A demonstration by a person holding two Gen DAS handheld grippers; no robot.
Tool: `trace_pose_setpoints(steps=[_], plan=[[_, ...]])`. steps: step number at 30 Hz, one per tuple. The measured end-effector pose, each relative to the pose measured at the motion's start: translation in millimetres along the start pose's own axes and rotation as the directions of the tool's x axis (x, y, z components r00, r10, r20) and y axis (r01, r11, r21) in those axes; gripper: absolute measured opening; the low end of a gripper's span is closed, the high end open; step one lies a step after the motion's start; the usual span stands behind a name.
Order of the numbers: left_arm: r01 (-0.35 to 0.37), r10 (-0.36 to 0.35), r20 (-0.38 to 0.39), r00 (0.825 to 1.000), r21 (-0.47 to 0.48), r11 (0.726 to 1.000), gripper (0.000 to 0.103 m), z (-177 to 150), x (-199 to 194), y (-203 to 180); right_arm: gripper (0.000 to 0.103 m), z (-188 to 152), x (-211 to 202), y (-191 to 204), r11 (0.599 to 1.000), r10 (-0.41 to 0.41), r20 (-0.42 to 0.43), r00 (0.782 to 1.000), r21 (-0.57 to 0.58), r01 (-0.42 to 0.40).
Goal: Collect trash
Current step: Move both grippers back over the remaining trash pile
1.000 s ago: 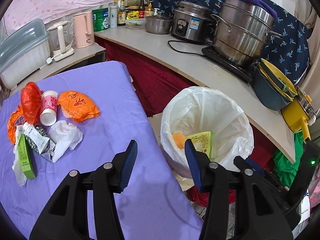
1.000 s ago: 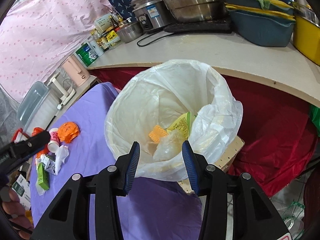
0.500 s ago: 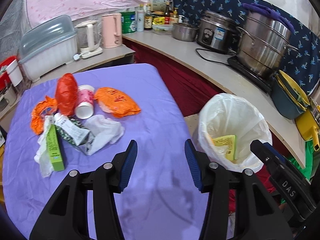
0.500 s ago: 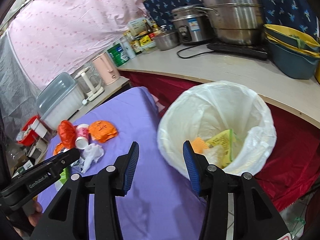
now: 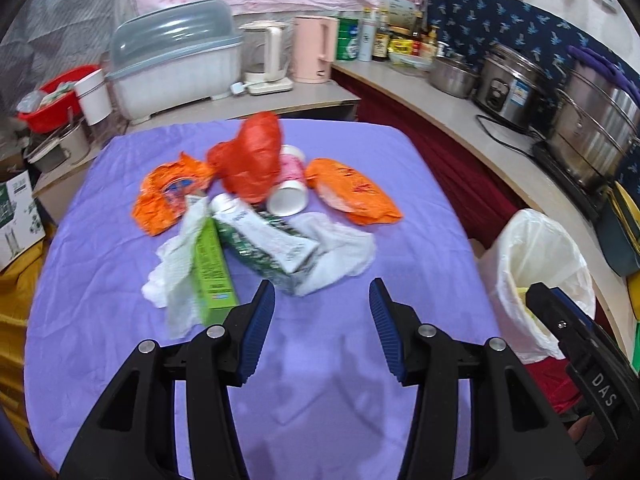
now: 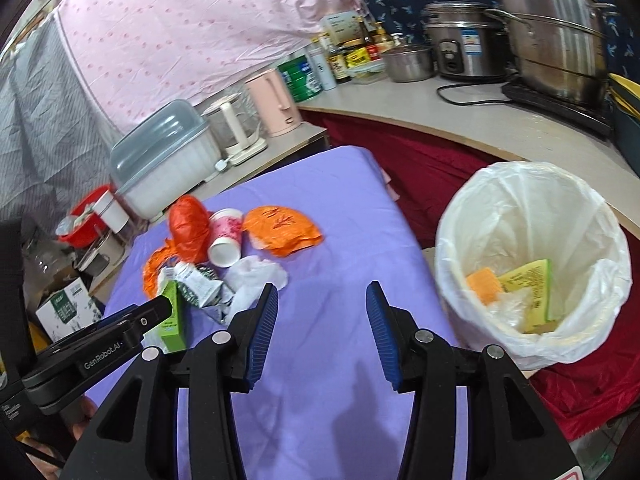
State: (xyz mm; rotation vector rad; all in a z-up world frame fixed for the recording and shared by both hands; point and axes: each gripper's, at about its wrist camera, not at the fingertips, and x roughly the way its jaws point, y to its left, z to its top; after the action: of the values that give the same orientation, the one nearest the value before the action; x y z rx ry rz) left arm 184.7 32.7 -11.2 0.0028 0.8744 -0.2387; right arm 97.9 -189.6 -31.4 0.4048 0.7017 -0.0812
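Note:
A heap of trash lies on the purple table (image 5: 320, 360): a red bag (image 5: 252, 160), a pink paper cup (image 5: 289, 188), orange wrappers (image 5: 352, 192), a green box (image 5: 210, 268), a green-white carton (image 5: 268, 240) and white tissue (image 5: 340, 252). My left gripper (image 5: 322, 304) is open and empty, just short of the carton and tissue. My right gripper (image 6: 322, 308) is open and empty above the table, between the heap (image 6: 224, 256) and the white-lined bin (image 6: 532, 264). The bin holds yellow and orange packets (image 6: 524, 284).
The bin (image 5: 536, 276) stands off the table's right edge. A counter (image 6: 460, 120) behind carries pots, a rice cooker, bottles, kettles and a covered dish rack (image 5: 172, 56). A cardboard box (image 5: 16, 216) sits on the left.
Both grippers have swung left, away from the bin and toward the heap of trash on the table. Both stayed open and empty.

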Motion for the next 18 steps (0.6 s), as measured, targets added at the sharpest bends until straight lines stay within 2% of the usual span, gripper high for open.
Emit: trace_pose_setpoints(steps=[10,16,18], plan=[[-0.100,0.096,-0.045,0.994,-0.108,0.989,0.047,-9,18,83,0.045,-11,34,48,0.997,0.046,-0.064,0.997,-0.061,-0.050],[-0.125,0.114,-0.078,0.990,-0.153,0.980,0.047,-15,31,117,0.045,-17,59,72,0.993,0.062,-0.109,0.992,-0.092,-0.072],[-0.121,0.108,-0.088,0.990,-0.164,0.979,0.050,-17,36,126,0.045,-20,67,79,0.991,0.067,-0.123,0.990,-0.104,-0.080]])
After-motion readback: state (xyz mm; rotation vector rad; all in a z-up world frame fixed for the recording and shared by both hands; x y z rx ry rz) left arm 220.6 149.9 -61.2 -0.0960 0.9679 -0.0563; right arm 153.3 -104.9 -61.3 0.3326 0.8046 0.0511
